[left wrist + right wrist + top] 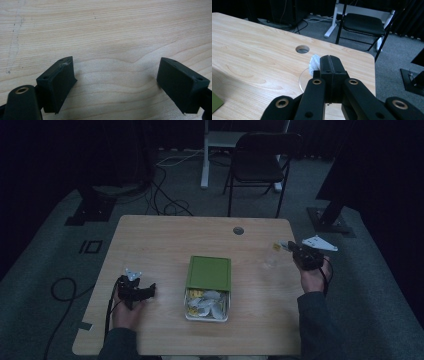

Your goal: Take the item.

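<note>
The wooden surface carries a clear container with a green lid near the middle of its near edge; the lid is slid toward the far edge, so the near part of the container stands uncovered and shows a heap of small white and yellow wrapped pieces. Close to the right edge, toward the far right corner, a clear round dish sits on the wood, hard to make out in the dim light.

The right gripper hovers at that dish, and the work seems to turn on this spot. Its jaws are clenched, and a small white wrapped piece shows at their tips; it looks pinched between them, with a yellow bit beside it in the high view. The dish lies directly below and just ahead of the jaws, so the coming move is probably a short drop and release over it. The right hand reaches out along the right edge, the gripper pointing toward the far edge and slightly inward.

The left gripper rests low over bare wood near the left part of the near edge, well apart from the container, its jaws released and empty, aimed toward the container. The left hand lies behind it. The right hand is far nearer the dish.
</note>
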Demonstrator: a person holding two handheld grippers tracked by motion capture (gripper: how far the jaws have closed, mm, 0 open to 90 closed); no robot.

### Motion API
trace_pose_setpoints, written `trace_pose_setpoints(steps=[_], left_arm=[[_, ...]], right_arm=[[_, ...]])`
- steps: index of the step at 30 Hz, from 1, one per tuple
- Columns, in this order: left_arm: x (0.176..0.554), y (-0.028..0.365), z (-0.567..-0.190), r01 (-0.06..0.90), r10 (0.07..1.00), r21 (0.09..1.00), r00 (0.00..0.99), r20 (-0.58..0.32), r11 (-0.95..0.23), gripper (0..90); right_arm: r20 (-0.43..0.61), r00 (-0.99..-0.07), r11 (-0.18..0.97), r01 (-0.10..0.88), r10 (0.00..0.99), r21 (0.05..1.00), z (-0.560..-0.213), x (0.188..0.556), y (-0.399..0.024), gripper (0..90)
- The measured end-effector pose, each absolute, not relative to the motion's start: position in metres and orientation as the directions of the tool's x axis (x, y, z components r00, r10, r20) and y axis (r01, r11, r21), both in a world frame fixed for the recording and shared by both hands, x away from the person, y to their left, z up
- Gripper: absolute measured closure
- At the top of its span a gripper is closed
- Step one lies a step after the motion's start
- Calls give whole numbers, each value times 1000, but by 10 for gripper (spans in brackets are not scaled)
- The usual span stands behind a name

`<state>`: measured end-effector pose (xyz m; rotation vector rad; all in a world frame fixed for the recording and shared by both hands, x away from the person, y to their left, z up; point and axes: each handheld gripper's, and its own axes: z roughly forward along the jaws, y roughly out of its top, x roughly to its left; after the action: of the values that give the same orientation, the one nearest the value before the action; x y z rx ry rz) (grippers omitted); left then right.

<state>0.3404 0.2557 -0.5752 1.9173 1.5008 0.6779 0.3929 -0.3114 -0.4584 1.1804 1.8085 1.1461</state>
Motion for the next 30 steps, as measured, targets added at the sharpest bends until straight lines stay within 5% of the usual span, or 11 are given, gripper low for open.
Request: trace_pose_setpoints(steps=[11, 13, 15, 30], left_arm=[[340, 256, -575, 665, 973, 725, 230, 29, -179, 156], [340, 256, -575, 665, 973, 725, 230, 29, -179, 156], [340, 256, -575, 665, 973, 725, 230, 29, -179, 156], [340, 256, -575, 664, 973, 726, 230, 29, -179, 156]], right_arm=[[-82, -355, 217, 358, 931, 908, -464, 401, -307, 900], [-93, -355, 223, 345, 930, 912, -464, 401, -306, 725], [-90, -349, 213, 331, 933, 919, -463, 400, -305, 665], [-83, -340, 200, 324, 937, 925, -466, 386, -311, 585]])
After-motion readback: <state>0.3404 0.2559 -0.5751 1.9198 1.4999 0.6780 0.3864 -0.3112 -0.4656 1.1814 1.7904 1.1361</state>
